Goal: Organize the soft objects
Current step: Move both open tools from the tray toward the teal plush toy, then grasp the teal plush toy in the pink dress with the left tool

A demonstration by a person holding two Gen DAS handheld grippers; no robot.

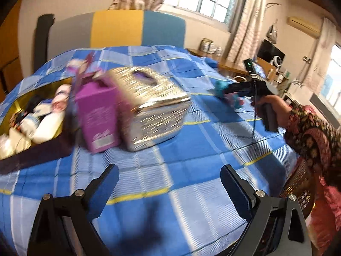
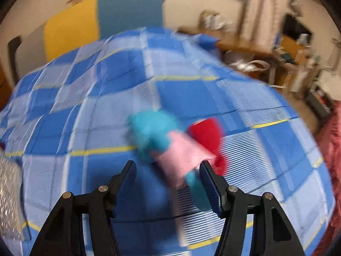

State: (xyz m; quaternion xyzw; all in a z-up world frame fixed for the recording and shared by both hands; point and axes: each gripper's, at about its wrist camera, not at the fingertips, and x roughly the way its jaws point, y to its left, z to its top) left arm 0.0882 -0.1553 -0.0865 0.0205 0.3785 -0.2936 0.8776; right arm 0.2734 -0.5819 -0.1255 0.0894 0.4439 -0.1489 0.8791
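Observation:
A soft toy [image 2: 170, 147] in teal, pink and red lies on the blue checked cloth [image 2: 85, 117], just ahead of my right gripper [image 2: 168, 168]. That gripper is open, and the toy's teal end lies beside its right finger [image 2: 210, 183]. The left wrist view shows the toy [image 1: 223, 91] at the tip of the right gripper [image 1: 236, 88]. My left gripper [image 1: 169, 177] is open and empty above the cloth. A dark open box [image 1: 12, 162] holds several soft white toys [image 1: 49, 115] at the left.
A purple carton [image 1: 98, 115] and a shiny silver tissue box [image 1: 149, 106] stand side by side on the cloth. A striped headboard [image 1: 117, 27] is at the back. A wooden desk with clutter [image 1: 268, 64] stands to the right.

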